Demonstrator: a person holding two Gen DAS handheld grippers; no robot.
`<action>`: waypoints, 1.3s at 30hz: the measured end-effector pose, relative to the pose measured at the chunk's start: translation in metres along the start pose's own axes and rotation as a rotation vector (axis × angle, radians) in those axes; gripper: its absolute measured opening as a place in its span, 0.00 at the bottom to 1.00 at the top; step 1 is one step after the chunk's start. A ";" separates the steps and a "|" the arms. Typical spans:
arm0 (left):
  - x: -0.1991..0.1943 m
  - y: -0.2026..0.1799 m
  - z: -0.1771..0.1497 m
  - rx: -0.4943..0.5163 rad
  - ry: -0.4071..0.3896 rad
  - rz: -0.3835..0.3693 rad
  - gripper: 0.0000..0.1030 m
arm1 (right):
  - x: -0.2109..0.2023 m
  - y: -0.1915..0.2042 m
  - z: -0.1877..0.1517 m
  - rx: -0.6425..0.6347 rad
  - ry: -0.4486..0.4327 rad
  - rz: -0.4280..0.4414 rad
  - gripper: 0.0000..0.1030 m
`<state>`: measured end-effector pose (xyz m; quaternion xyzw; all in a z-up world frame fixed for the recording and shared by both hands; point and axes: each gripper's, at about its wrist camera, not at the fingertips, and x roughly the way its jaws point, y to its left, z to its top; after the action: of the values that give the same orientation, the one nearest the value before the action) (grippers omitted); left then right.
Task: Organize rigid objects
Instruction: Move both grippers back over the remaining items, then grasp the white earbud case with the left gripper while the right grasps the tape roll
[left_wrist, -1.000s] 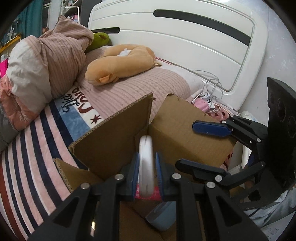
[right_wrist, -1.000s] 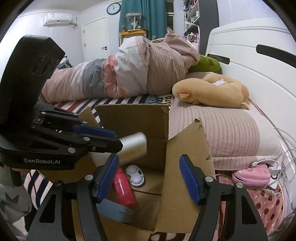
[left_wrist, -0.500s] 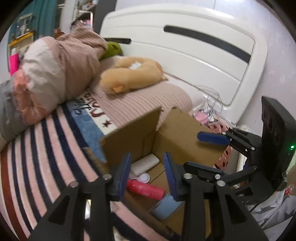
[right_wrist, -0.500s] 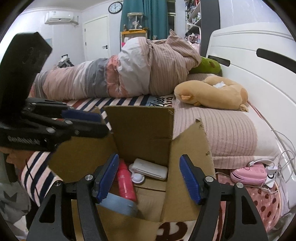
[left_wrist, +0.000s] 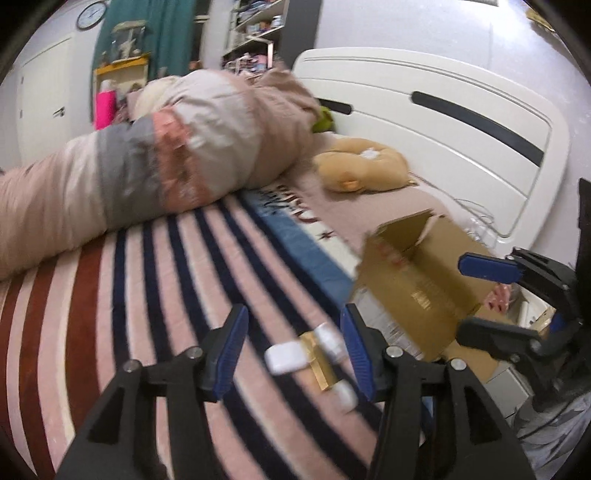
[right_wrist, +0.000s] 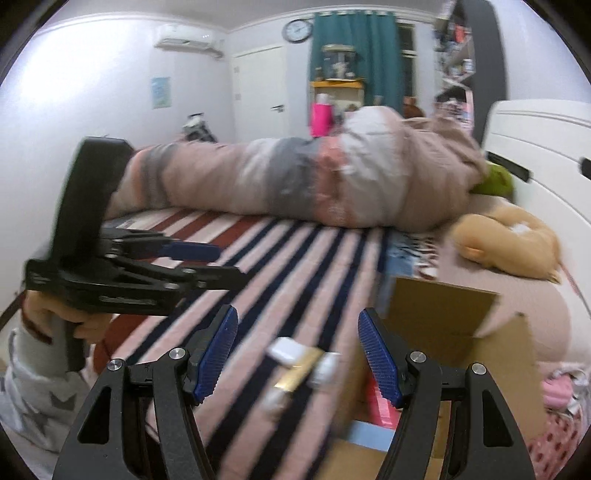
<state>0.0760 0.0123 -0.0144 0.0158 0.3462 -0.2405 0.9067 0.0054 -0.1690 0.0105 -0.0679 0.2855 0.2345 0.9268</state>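
From the left wrist view, the left claw (left_wrist: 293, 347) is seen spread wide, nothing held between its blue pads (left_wrist: 229, 345). Beyond its tips, on the striped bed cover (left_wrist: 155, 280) near the bed's right edge, a small cluster of blurred white and gold objects (left_wrist: 310, 356) is seen lying; what they are cannot be told. The cardboard box (left_wrist: 413, 273) is seen at the same edge, to the right of the cluster, flaps up. The right claw (left_wrist: 491, 295) appears at the far right, open and empty. Half a second before, this claw was held over the box, where a white case, a red bottle and a round white piece could be seen inside; a second before, a white object was clamped in it. That object has since been released and the view has been swung onto the cover. Dark lettering on the cover beside the plush toy (left_wrist: 364, 170) is too smeared to be read.

From the right wrist view, the right claw (right_wrist: 297, 354) is seen wide open, nothing touched. The same cluster (right_wrist: 301, 365) is seen past its tips, just left of the box (right_wrist: 454, 332), in which something red shows. The left claw (right_wrist: 207, 266) is seen at left, open. The maker's mark on it, legible earlier as GenRobot.AI, is now blurred.
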 end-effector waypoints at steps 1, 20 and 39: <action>0.000 0.008 -0.006 -0.006 0.005 0.010 0.47 | 0.006 0.010 0.001 -0.011 0.010 0.023 0.63; 0.121 0.051 -0.078 -0.061 0.206 -0.123 0.47 | 0.126 0.027 -0.108 0.136 0.312 -0.048 0.61; 0.190 0.021 -0.063 -0.031 0.230 -0.178 0.52 | 0.116 0.018 -0.116 0.162 0.224 0.132 0.45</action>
<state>0.1685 -0.0378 -0.1857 -0.0016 0.4513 -0.3113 0.8363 0.0233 -0.1377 -0.1503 0.0003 0.4088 0.2620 0.8742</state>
